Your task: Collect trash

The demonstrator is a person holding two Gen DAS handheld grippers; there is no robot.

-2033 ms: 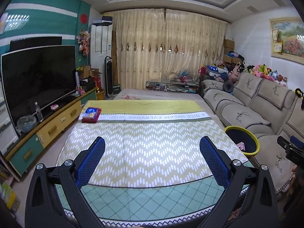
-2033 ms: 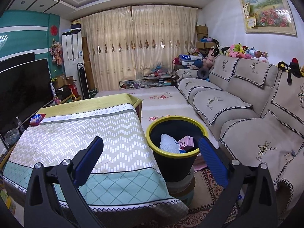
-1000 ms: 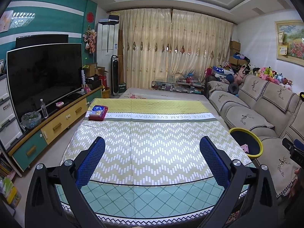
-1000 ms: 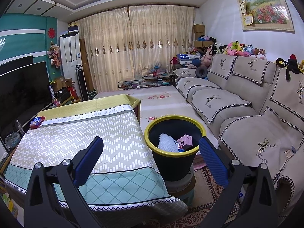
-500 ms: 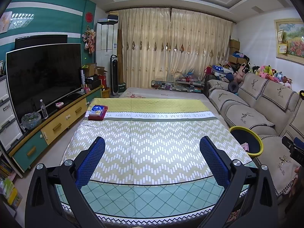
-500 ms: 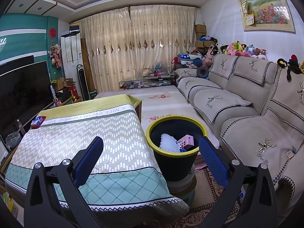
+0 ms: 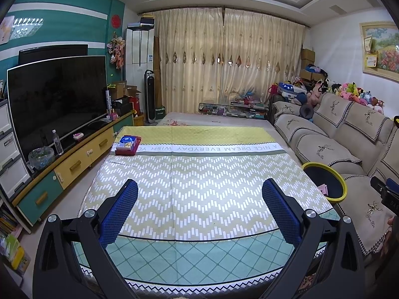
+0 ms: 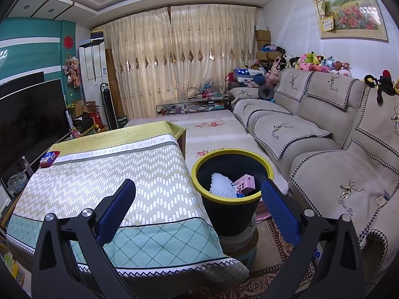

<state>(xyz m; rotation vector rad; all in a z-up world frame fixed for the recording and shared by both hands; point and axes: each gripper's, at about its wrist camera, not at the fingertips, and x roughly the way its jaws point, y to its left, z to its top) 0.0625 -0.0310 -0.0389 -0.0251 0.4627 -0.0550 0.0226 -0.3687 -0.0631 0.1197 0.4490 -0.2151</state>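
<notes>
From the left wrist view, the left gripper (image 7: 199, 199) is held above the near end of a table (image 7: 199, 174) covered in a zigzag cloth, its two blue-padded fingers (image 7: 119, 211) spread wide with nothing between them. On the far left corner of the table lies a red box (image 7: 127, 145) with a blue label on top; the print is too small to read. At the table's right edge, the black bin (image 7: 324, 182) with a yellow rim is partly hidden behind the tabletop, and only a sliver of something pink shows inside it. At the far right edge, a dark piece of the other gripper and a bit of a hand are cut off by the frame.

From the right wrist view, the right gripper (image 8: 198, 199) is also wide open and empty, pointing toward the bin (image 8: 232, 211), which stands on a low stool between the table (image 8: 112, 186) and the sofa (image 8: 324, 149). Inside the bin lie a white bumpy piece of trash (image 8: 222, 185) and a pink carton (image 8: 244, 183); a blue scrap beneath them is hard to make out. The red box (image 8: 49, 158) sits far off on the table's back corner.
</notes>
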